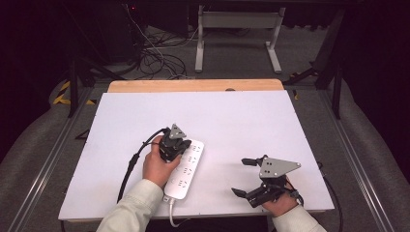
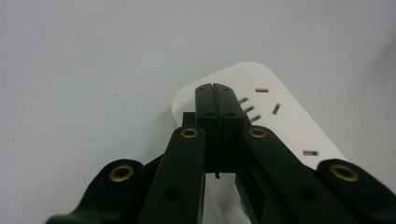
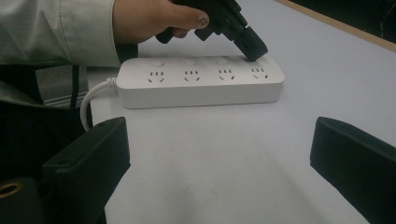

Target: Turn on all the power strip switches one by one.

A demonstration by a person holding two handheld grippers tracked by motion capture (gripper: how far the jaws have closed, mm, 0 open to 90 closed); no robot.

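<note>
Power strip (image 1: 185, 166), white, lies flat on the white table (image 1: 241, 121) left of centre, its cord leaving over the near edge. I read the left gripper (image 1: 175, 143) with jaws pressed together, tip resting on the strip's far end; the left gripper view puts that tip just beside a socket (image 2: 250, 109). The right gripper view adds a row of round buttons (image 3: 189, 61) behind the sockets. Right gripper (image 1: 241, 176), well apart from the strip, has its jaws spread wide on nothing.
</note>
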